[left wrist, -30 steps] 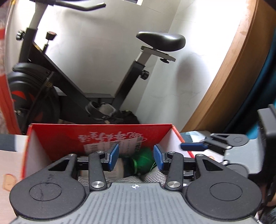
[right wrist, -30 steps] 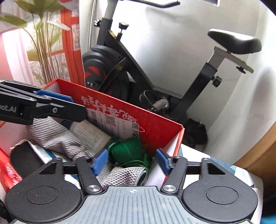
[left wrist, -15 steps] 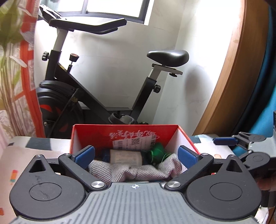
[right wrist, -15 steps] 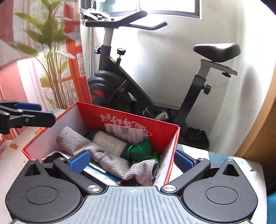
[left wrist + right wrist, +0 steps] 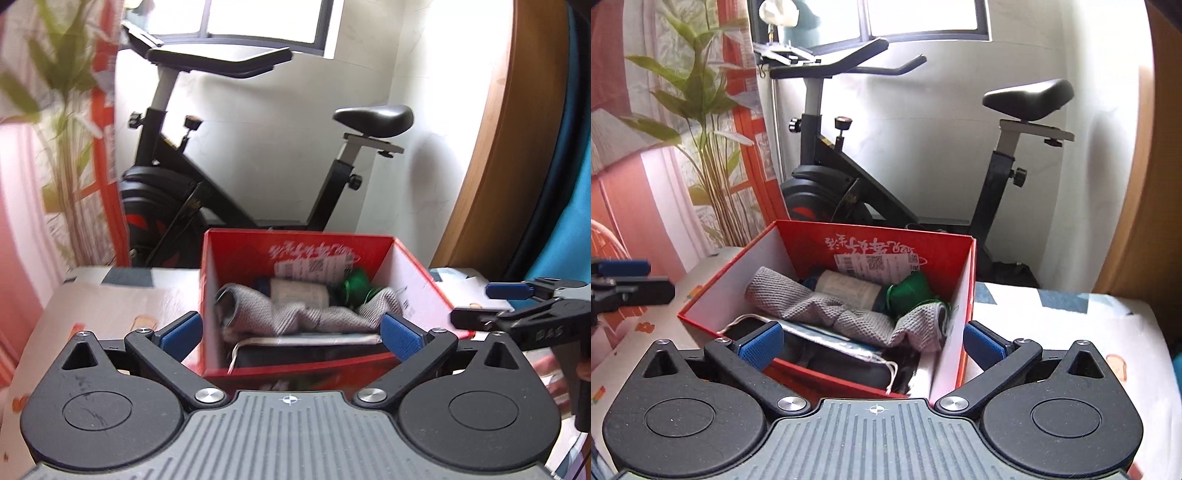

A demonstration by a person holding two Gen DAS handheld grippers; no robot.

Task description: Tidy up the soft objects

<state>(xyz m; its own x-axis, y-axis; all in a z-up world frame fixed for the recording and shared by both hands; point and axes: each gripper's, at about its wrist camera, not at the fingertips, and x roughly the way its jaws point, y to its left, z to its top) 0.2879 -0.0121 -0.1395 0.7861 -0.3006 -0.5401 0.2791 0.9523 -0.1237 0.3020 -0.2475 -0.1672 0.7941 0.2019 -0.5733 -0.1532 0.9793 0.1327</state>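
Note:
A red cardboard box [image 5: 417, 284] [image 5: 871, 243] stands on the table in front of both grippers. Inside it a grey waffle cloth [image 5: 295, 314] [image 5: 842, 317] lies across a labelled roll [image 5: 299, 291] [image 5: 846, 288], a green bundle [image 5: 354, 286] [image 5: 908, 291] and a face mask [image 5: 831, 343]. My left gripper [image 5: 291, 332] is open, held back over the box's near edge with nothing between its blue pads. My right gripper [image 5: 871, 343] is also open and empty, near the box's front right corner. Each gripper shows at the edge of the other's view.
A black exercise bike [image 5: 258, 177] [image 5: 923, 166] stands behind the table against a white wall. A leafy plant [image 5: 701, 110] and a red-patterned curtain are at the left. A patterned tablecloth [image 5: 1052, 325] covers the table on both sides of the box. A wooden door frame [image 5: 498, 147] rises at the right.
Both grippers have opened wide and drawn back and up from inside the box. The grey cloth now lies loose in the box, and more of the room shows.

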